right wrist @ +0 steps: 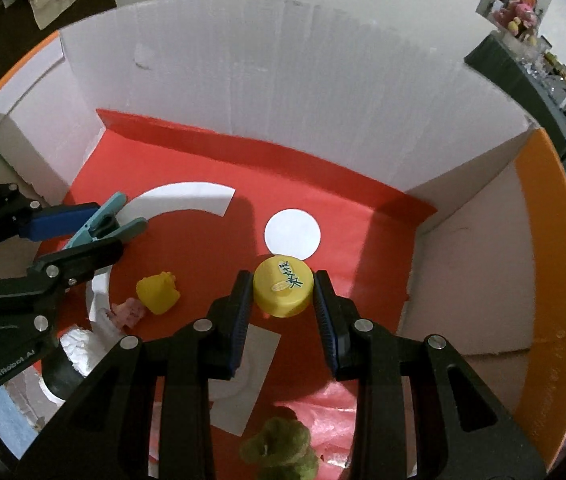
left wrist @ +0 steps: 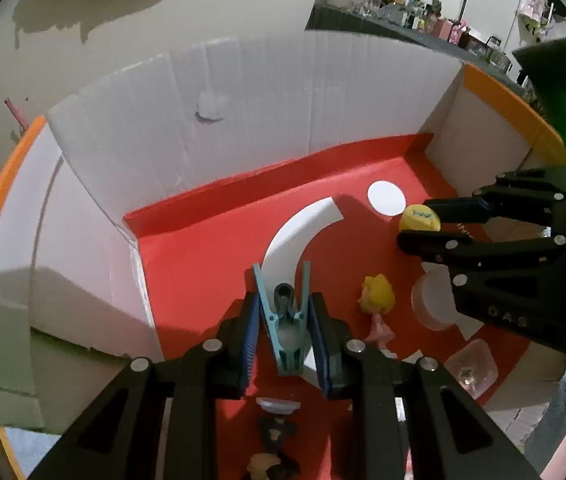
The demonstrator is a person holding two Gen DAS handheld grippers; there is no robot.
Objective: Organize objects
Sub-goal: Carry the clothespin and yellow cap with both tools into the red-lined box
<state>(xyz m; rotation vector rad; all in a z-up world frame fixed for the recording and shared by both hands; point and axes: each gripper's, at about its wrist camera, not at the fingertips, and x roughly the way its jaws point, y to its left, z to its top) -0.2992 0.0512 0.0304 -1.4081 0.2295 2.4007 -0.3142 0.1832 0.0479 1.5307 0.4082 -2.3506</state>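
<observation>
Teal clothespin clamped in closed left tool, above red box floor. Yellow cap pinched in closed right tool, beside white disc.

the left tool is pinching a teal clothespin between its blue pads above the red floor of a white-walled box. to its right, the right tool is gripping a yellow bottle cap beside a white paper circle. a yellow-haired doll is lying between them.
</observation>
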